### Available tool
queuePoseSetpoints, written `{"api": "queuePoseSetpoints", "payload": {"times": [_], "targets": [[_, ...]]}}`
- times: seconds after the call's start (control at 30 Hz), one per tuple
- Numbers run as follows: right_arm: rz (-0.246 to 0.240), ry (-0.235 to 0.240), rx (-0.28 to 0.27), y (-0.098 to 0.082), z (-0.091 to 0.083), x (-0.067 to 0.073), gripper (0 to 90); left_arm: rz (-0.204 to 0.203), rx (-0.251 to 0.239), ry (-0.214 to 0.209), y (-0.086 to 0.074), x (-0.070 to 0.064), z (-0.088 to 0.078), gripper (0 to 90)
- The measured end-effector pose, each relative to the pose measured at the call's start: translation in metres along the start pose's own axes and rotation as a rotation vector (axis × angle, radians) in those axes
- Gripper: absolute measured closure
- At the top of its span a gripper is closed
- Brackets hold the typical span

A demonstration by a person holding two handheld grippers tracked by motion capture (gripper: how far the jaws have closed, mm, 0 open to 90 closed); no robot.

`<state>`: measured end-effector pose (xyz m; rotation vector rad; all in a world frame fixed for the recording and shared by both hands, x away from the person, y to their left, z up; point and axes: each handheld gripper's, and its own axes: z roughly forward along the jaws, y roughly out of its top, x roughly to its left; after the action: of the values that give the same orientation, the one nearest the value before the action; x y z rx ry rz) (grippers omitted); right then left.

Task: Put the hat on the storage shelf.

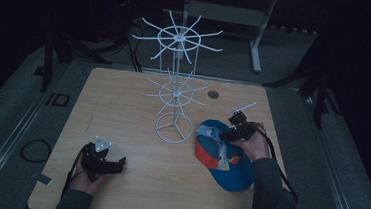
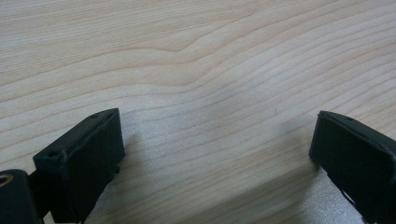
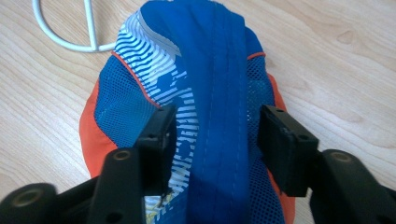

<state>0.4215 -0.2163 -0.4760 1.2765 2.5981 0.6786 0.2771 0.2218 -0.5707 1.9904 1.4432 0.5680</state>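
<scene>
Cap [image 1: 224, 155] — blue, orange and white — lying on the wooden table [image 1: 123, 109] right of the white wire rack [image 1: 176, 84], near its ring base. Right gripper [image 3: 217, 126] straddling the cap's raised blue fold, jaws part-open, not yet pinched. Left gripper [image 2: 217, 140] low over bare wood, jaws wide, nothing between.

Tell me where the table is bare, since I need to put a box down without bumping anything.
The far left of the table, left of the wire rack, is bare, and so is the near middle between the left gripper and the cap. It is crowded on the right, where the right gripper straddles the cap beside the rack's base.
</scene>
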Motion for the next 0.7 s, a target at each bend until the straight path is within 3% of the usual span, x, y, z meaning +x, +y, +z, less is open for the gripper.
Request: {"api": "queuePoseSetpoints", "payload": {"times": [0.3, 0.43, 0.57, 0.7], "targets": [[0.007, 0.013, 0.053, 0.002, 0.011, -0.002, 60.1, 0.0, 0.0, 0.0, 0.0, 0.0, 0.0, 3.1], [0.008, 0.031, 0.088, 0.003, 0.016, -0.003, 71.2, 0.0, 0.0, 0.0, 0.0, 0.0, 0.0, 3.1], [-0.004, 0.045, 0.081, 0.003, 0.014, -0.003, 84.1, 0.0, 0.0, 0.0, 0.0, 0.0, 0.0, 3.1], [-0.02, 0.04, 0.061, -0.001, 0.008, -0.002, 87.3, 0.0, 0.0, 0.0, 0.0, 0.0, 0.0, 3.1]]}}
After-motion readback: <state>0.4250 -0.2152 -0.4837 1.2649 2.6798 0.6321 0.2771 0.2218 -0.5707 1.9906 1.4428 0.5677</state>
